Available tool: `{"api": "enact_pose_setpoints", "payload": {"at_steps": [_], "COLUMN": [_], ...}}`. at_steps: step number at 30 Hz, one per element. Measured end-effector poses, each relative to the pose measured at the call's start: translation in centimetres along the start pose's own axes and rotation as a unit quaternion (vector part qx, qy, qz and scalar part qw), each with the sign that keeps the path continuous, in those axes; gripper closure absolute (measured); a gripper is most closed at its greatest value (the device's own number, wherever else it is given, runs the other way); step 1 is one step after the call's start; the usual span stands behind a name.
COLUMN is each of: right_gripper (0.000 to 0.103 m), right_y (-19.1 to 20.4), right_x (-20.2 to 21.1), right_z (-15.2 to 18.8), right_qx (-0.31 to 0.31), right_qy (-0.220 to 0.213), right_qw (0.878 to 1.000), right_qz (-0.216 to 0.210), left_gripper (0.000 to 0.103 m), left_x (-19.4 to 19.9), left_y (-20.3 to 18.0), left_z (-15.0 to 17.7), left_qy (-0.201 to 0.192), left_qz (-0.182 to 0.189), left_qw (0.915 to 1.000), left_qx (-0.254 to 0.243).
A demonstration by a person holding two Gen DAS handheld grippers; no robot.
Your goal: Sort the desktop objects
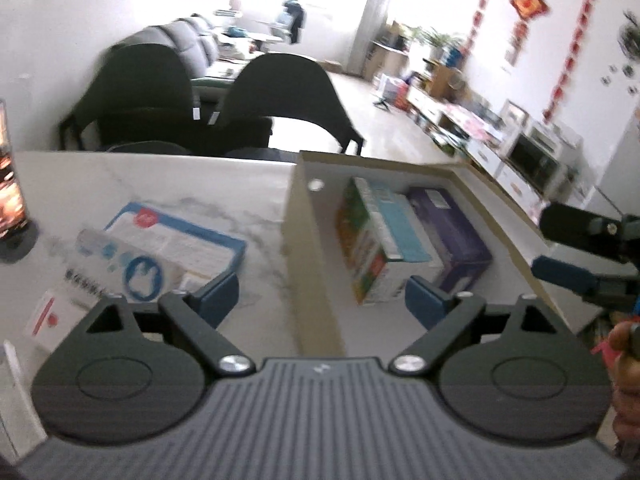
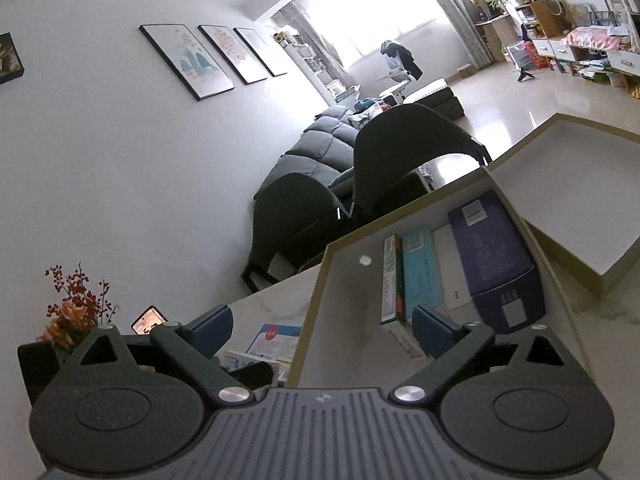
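Cartons (image 1: 384, 240) fill the tray (image 1: 296, 216); both hand-held grippers (image 1: 322, 300) (image 2: 322, 330) released, seemingly empty.

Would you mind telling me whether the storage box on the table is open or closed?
Open: the storage box has no cover, its boxes visible inside, and the lid lies upturned beside it.

- Daylight poured in from the far window (image 2: 360, 24), which was blown out to pure white in both views.
- The left wrist view was smeared with motion blur; the red wall hangings (image 1: 528, 2) and the shelving on the right were soft streaks.
- The right wrist view was sharper, though heavily tilted.
- Fisheye bending curved the walls and the table (image 1: 240, 184) edge.
- The chairs (image 1: 280, 96) read as dark silhouettes.
- Glare sheened the floor (image 2: 500, 100).
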State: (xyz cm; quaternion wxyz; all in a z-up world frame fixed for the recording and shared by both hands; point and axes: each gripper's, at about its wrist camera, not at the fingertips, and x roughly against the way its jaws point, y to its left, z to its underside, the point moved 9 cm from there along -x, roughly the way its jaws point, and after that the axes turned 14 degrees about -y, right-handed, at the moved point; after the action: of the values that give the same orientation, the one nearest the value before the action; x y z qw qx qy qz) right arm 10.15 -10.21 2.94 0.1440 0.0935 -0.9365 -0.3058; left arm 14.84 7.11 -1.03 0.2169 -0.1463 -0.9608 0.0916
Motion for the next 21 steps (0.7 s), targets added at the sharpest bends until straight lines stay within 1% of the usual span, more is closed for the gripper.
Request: {"api": "enact_pose_setpoints", "payload": {"at_steps": [4,8,13,21], "right_gripper": [0.004,0.004,0.004,0.004], "right_y": [0.6,1.2,2.6,5.8], "right_x": [-0.5,-1.1,-2.2,-4.6], "right_z": [0.5,1.3,2.5,4.9], "right_qx": [-0.001,0.002,0.016,0.050], "right_qy": [0.008,0.021,0.040,0.076], "right_qw": [1.000,1.000,0.999,0.995], "right_qz": [-0.006,-0.011,-0.021,-0.052], "left_gripper": [0.005,0.003,0.002,0.002], "left_x": [1.5,2.9,4.2,5.9], "left_y": [2.7,5.3,8.7,13.0], "left_z": [0.4,1.1,2.8,5.4], "left_qy": [-0.014,-0.019,-0.009,0.008], "left_qz": [-0.033,-0.070,-0.111,-0.162], "left_qw": [0.9988,0.9961,0.9910,0.9813], "left_qx": [0.033,0.050,0.073,0.104]}}
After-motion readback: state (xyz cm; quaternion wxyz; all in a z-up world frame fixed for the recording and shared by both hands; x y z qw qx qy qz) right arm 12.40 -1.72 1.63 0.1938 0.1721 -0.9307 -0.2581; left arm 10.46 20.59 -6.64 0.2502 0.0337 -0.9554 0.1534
